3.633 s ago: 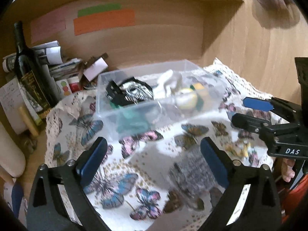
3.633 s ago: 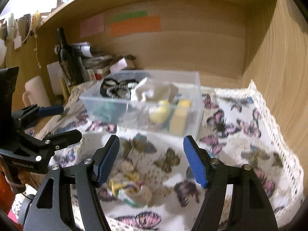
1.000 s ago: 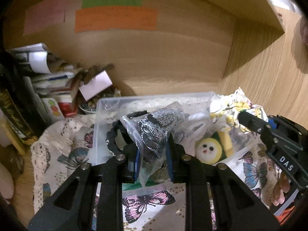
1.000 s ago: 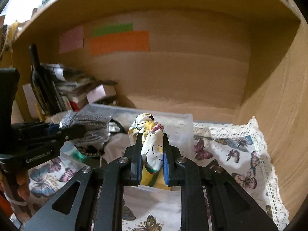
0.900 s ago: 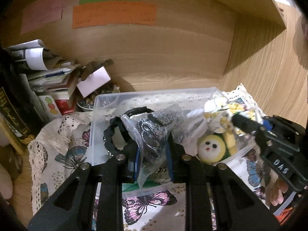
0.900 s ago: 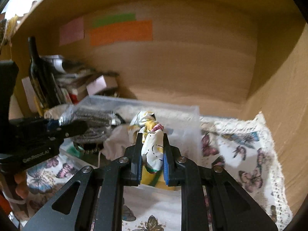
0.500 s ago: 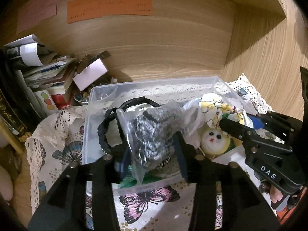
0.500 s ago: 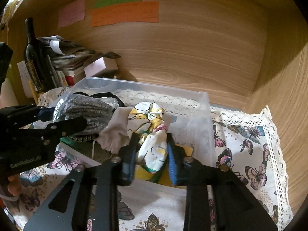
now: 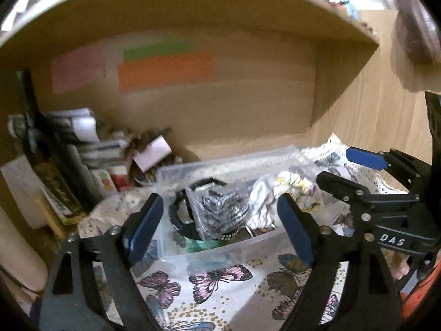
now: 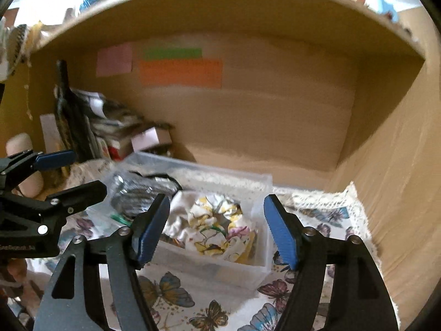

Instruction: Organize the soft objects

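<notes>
A clear plastic bin [image 9: 220,248] [image 10: 220,267] stands on the butterfly cloth [image 9: 220,281]. Inside lie a grey knit item in a clear bag [image 9: 223,209] [image 10: 132,195], a floral yellow-and-white cloth bundle [image 10: 217,226] [image 9: 292,187], a white cloth [image 9: 259,209] and a black ring [image 9: 176,218]. My left gripper [image 9: 220,229] is open and empty, held above the bin's front edge. My right gripper [image 10: 215,229] is open and empty, in front of the floral bundle. Each gripper shows in the other's view, the left one [image 10: 63,173] and the right one [image 9: 350,168].
A dark bottle [image 9: 44,149] [image 10: 69,104], stacked papers and small boxes [image 9: 110,154] crowd the back left. Wooden walls close the back and right, with a shelf overhead. Coloured paper strips [image 9: 165,69] are stuck on the back wall.
Both grippers opened and let go: the bagged grey knit and the floral bundle now lie in the bin. Both grippers have pulled back and up from the bin.
</notes>
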Demonstrator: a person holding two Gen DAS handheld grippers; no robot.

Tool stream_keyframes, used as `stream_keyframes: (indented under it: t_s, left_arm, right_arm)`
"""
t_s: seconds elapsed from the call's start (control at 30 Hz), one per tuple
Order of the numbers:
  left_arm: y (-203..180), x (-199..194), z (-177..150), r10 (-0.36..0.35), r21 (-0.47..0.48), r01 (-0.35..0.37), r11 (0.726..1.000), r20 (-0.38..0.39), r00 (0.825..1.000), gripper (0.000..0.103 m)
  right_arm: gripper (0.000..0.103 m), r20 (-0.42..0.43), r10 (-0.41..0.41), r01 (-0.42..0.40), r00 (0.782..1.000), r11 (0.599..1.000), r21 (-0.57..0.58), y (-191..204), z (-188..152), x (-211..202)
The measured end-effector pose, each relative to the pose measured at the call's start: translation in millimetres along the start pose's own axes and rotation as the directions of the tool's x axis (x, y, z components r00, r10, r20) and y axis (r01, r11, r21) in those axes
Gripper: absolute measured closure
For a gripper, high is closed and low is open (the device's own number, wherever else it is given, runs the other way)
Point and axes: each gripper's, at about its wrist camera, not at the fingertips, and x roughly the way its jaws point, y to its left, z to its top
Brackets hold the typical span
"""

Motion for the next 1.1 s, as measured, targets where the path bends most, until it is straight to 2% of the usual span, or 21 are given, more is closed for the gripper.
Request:
stream_keyframes:
  t_s: [0.13, 0.27, 0.5, 0.77, 1.1]
  left_arm:
    - [-4.8, -26.7, 3.5, 0.007, 0.003, -0.008, 1.000, 0.074, 0.997, 0.006]
    - [-8.4, -49.1, 5.3, 0.004, -0.010, -0.003, 1.000, 0.130, 0.992, 0.002]
    - [-15.8, -78.1, 2.6, -0.013, -0.020, 0.017, 1.000, 0.186, 0.983, 0.000]
    - [-16.6, -96.1, -3.2, -0.012, -0.034, 0.020, 0.999, 0.218, 0.976, 0.000]
    - [-15.4, -97.1, -6.3, -0.018, -0.053, 0.030, 0.998, 0.213, 0.977, 0.000]
  right_arm:
    - [0.021, 0.074, 0.015, -0.016, 0.997, 1.000, 0.013, 0.0, 6.1, -30.1]
    - [0.021, 0.135, 0.031, -0.034, 0.990, 0.999, 0.019, 0.7, 11.0, -57.2]
    - [0.008, 0.208, 0.040, -0.046, 0.977, 0.999, 0.023, 5.7, 11.5, -87.8]
    - [0.006, 0.225, 0.048, -0.057, 0.973, 0.998, 0.032, 10.8, 7.4, -99.3]
    - [0.006, 0.213, 0.054, -0.064, 0.976, 0.997, 0.038, 13.5, 3.4, -98.7]
